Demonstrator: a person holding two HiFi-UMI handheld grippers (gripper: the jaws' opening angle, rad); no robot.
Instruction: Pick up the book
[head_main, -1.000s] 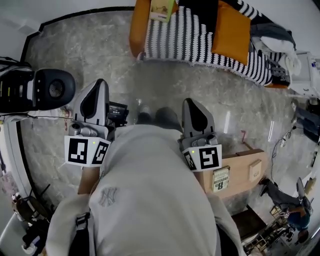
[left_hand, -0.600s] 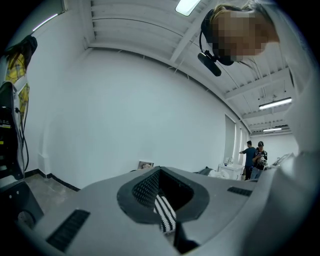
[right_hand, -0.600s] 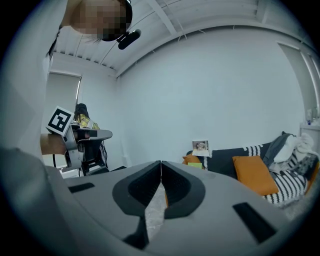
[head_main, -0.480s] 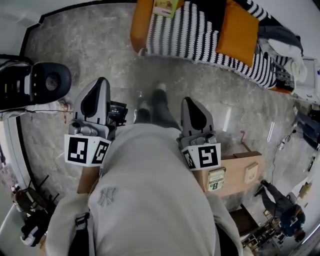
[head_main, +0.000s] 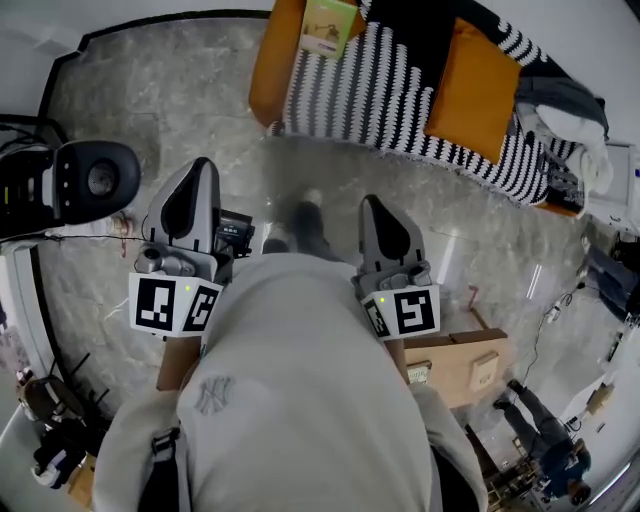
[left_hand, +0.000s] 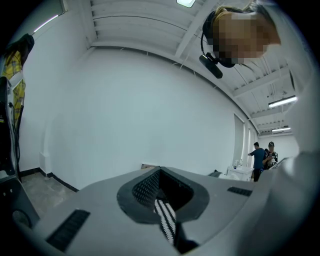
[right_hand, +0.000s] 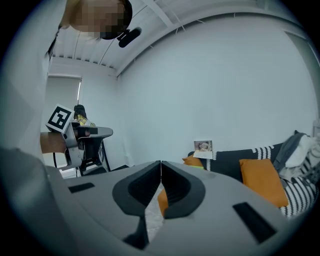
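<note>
The floor (head_main: 180, 90) gleams: polished grey stone, veined, catching the light. The sofa (head_main: 268, 70) is orange cloth, and over it lies a chunky black-and-white knitted blanket (head_main: 380, 85), rough-looking. The book (head_main: 328, 22) has a smooth paper cover. The left gripper (head_main: 203, 165) and right gripper (head_main: 373, 202) are matt grey plastic, and the pads (left_hand: 145, 187) are dark and finely ribbed. The sweatshirt (head_main: 300, 380) is soft grey cloth. The low table (head_main: 465, 362) is pale matt wood.

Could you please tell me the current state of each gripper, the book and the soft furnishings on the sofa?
left gripper: shut, tips together, holding nothing
right gripper: shut, empty
book: closed, propped upright at the end of the sofa, not yet picked up
striped blanket: draped over the sofa
orange cushion: resting on the blanket
</note>
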